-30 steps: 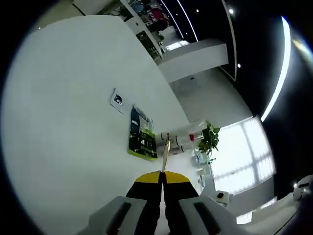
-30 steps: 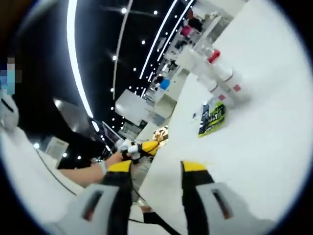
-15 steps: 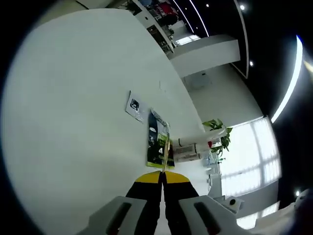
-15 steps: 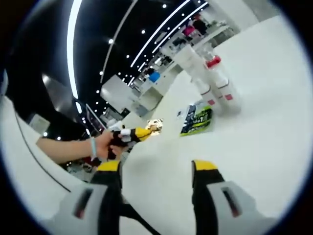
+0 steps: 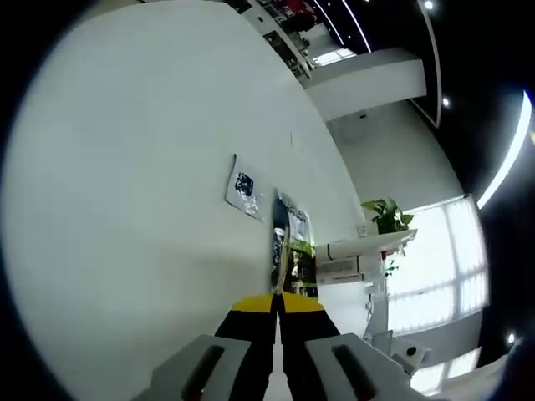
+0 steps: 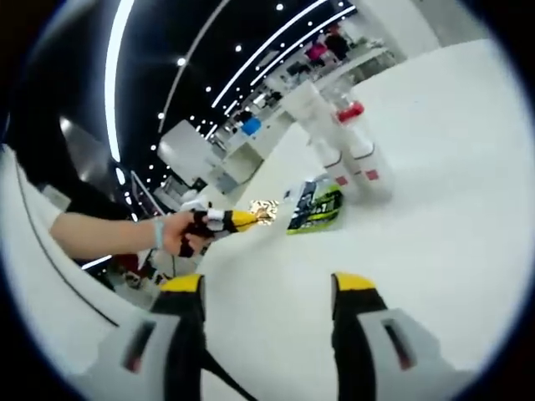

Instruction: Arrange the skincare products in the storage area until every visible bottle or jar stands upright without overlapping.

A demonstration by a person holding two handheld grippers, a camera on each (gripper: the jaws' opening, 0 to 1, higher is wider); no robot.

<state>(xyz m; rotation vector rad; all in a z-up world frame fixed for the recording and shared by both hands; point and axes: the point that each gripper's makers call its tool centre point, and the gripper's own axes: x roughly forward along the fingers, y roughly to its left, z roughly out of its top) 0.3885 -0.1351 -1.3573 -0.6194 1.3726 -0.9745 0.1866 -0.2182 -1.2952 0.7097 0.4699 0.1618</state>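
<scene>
Tabletop (image 6: 435, 184), smooth matte white, carries a flat green-and-black packet (image 6: 311, 210) beside two upright white cylindrical bottles (image 6: 359, 159), one red-capped; right gripper (image 6: 267, 292) gapes wide and empty, left gripper (image 5: 278, 301) has jaws pressed together on a thin flat strip (image 5: 282, 263).

A broad white table (image 5: 125, 167) spreads from the centre toward nine o'clock in the left gripper view. A potted plant (image 5: 386, 215) stands at three o'clock before a bright window (image 5: 435, 267). White light strips (image 6: 125, 50) cross the black ceiling (image 6: 201, 33) at eleven o'clock in the right gripper view, above distant shelving (image 6: 242, 134).
</scene>
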